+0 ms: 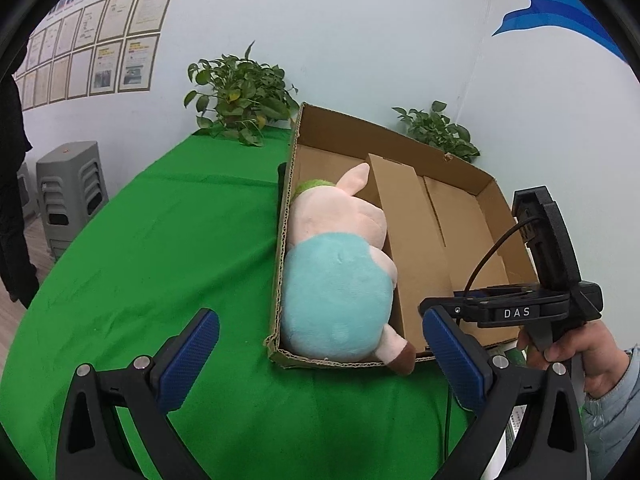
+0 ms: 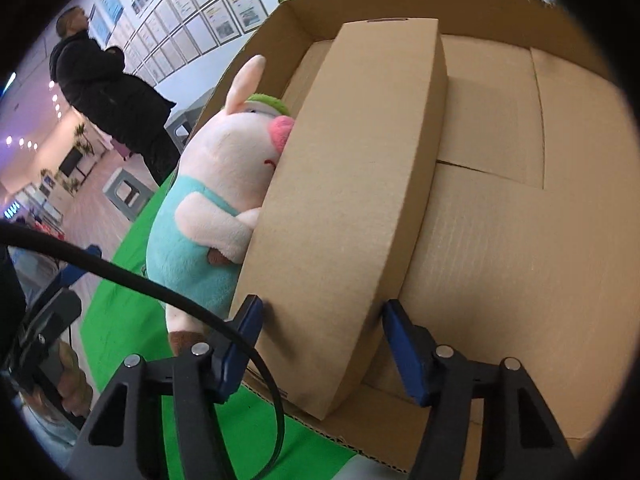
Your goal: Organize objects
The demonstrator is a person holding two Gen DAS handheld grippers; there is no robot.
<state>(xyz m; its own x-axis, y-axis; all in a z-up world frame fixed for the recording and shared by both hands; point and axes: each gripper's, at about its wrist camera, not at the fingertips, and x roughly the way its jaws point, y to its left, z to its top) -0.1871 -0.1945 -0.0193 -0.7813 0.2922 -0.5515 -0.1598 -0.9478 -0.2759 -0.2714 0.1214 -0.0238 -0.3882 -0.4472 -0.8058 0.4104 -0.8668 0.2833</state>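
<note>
Right gripper straddles the near end of a long, narrow cardboard box, its blue pads on either flank of the box; whether they already press on it cannot be told from the right wrist view. Left gripper hangs spread wide and empty above the green tabletop, facing the near wall of an open cardboard tray.

Inside the tray, the narrow box stands on edge, running from 6 o'clock toward 12 o'clock down the middle. A plush pig in a pale blue outfit lies wedged between that box and the tray's wall at 9 o'clock, snout against the cardboard, one foot poking over the near rim.

By the look of it, the narrow box is light, stiff and dry, likely to dent if pinched hard; its two broad faces near the end offer the surest hold. The pig appears soft and light, compressing under any grip, best taken across the body rather than by a limb.

Count: one tray, one narrow box, one plush pig, two potted plants at 12 o'clock beyond the tray.
</note>
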